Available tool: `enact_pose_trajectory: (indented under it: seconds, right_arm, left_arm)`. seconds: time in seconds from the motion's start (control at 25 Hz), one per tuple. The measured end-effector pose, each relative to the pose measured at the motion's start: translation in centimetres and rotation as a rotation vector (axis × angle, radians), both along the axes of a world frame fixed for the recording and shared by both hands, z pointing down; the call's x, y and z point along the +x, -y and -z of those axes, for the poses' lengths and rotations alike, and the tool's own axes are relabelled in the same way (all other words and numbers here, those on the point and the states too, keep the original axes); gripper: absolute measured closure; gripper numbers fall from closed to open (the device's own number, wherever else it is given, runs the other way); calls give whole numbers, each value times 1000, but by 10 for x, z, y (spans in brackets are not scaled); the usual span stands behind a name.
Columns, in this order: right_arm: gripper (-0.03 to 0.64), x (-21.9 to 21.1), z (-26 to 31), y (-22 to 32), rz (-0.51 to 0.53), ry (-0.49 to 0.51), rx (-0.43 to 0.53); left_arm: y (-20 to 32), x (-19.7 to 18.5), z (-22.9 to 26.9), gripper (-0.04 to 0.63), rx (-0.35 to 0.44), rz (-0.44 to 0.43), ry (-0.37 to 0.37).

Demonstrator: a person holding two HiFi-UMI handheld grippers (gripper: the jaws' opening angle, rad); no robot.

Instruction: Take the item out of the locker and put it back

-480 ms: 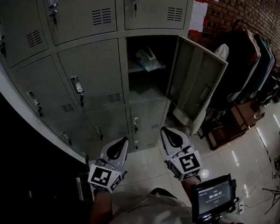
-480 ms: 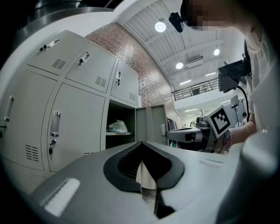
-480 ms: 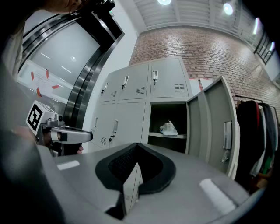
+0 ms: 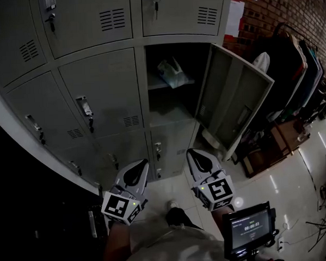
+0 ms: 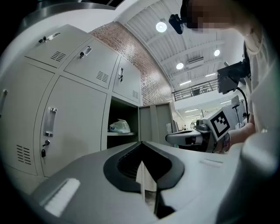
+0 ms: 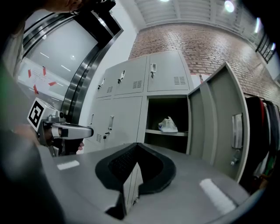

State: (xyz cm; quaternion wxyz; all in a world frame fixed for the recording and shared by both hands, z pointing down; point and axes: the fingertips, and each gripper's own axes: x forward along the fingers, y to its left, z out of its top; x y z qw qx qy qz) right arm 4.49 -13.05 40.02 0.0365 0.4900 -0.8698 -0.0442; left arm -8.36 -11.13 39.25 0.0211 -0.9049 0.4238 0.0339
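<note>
Our shoe point(image 4: 171, 207) has stepped into view.
We hold left gripper point(image 4: 138, 165) and right gripper point(image 4: 195, 154) closed, empty; plastic bag point(image 4: 171, 72) sits in far open locker point(image 4: 170, 110).

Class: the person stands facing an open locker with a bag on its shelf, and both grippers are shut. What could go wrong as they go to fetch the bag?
1. The left gripper and right gripper have their jaws together. Reaching in like that would likely push the bag deeper instead of gripping it.
2. The open door juts out on the right, so the right gripper could knock it.
3. The bag looks thin and crumpled, so a pinch may slip off or tear it.
</note>
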Motion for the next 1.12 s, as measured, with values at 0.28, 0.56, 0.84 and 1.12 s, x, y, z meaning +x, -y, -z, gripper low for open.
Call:
enact_pose_trajectory:
  seconds: [0.28, 0.56, 0.84, 1.12]
  right_arm:
    - [617, 11, 12, 82, 23, 20, 26]
    - [617, 21, 30, 150, 67, 13, 48]
    - [617, 18, 44, 189, 44, 32, 64]
    - [523, 6, 60, 213, 32, 45, 83]
  left_arm:
    - [77, 13, 9, 595, 21, 30, 7]
    - [146, 35, 20, 595, 32, 49, 7]
    - [176, 36, 21, 595, 14, 26, -2]
    - [190, 32, 27, 595, 14, -13, 14]
